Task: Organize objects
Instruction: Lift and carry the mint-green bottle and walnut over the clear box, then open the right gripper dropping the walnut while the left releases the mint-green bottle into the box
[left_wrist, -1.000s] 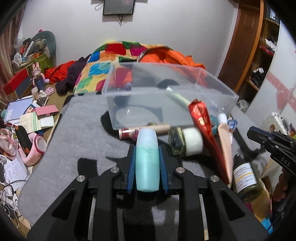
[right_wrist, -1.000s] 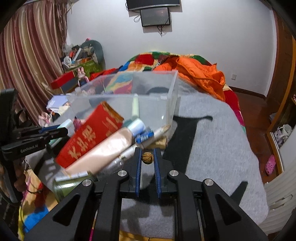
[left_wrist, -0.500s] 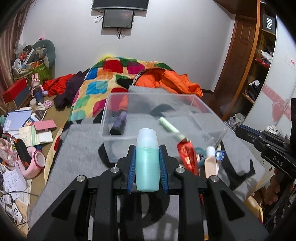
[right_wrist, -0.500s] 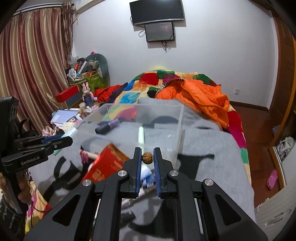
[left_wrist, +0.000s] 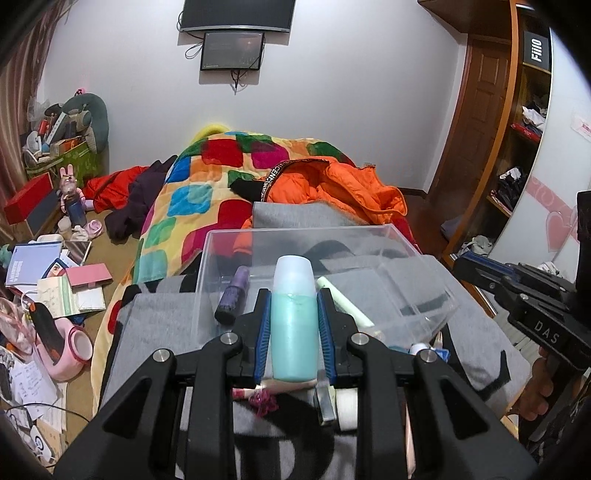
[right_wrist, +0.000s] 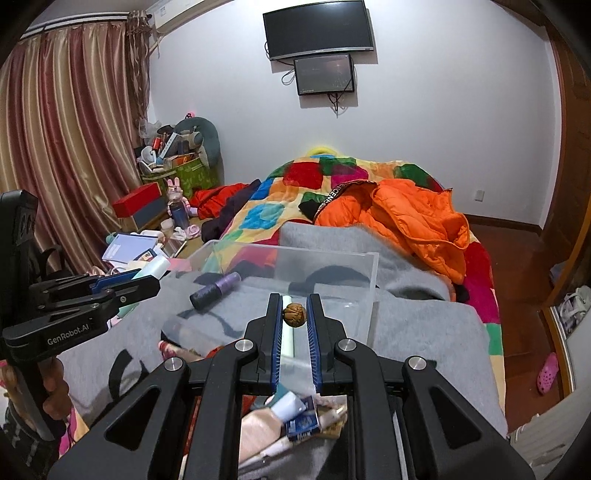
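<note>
While the left gripper (left_wrist: 294, 317) pinches an upright teal plastic bottle with a pale rounded cap (left_wrist: 294, 315), the right gripper (right_wrist: 294, 317) clamps a small brown wrinkled walnut (right_wrist: 294, 314) between its blue pads; both are held just above the near edge of the clear plastic storage box (left_wrist: 424, 295) on the grey blanket (right_wrist: 424, 332), where a dark purple tube (left_wrist: 232, 293) and a pale green stick (left_wrist: 343, 301) lie inside
</note>
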